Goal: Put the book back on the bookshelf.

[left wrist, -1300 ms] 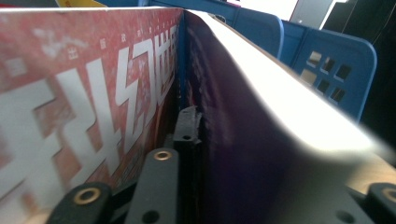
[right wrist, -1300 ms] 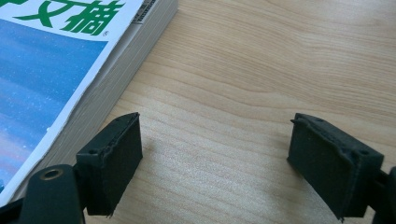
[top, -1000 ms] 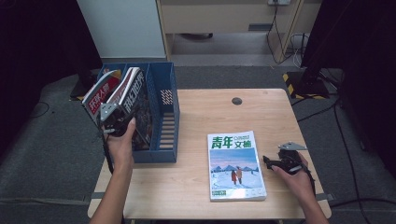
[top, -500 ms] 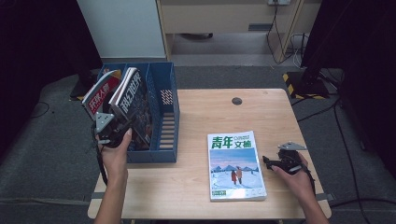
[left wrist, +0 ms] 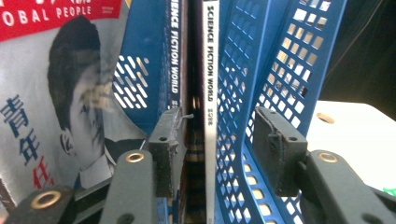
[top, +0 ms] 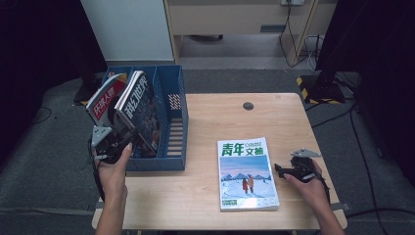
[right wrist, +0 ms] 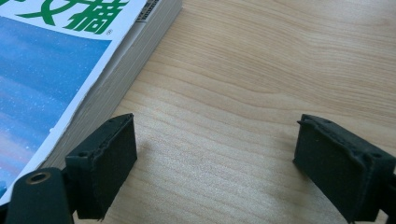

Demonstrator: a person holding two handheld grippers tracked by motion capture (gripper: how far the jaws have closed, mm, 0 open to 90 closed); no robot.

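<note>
On the wooden table [top: 205, 112], the biggest thing was the blue file rack [top: 171, 81], standing at its left edge with its slots running away from me. Its left slot held a red-titled magazine [top: 105, 100], leaning outward. The middle slot held the Science Fiction World magazine [top: 142, 112] I was filing, upright, with a darker spine of the same title close against it. The right slot looked empty as far as I could see.

Well apart from the rack, a green-titled magazine [top: 246, 174] lay flat and face up near my side of the table.

My left gripper [top: 122, 142] was at the front of the rack. Its jaws had just been opening, and the white spine [left wrist: 210, 70] and the mesh divider stood between them with a gap showing at the right pad, so I judged the grip was let go. To finish well, I judged I should draw straight back along the slot, keeping clear of the mesh so the magazine did not tip.

My right gripper [top: 280, 170] rested just beside the flat magazine. Its jaws had also just been opening and stood wide, with bare wood between them.
</note>
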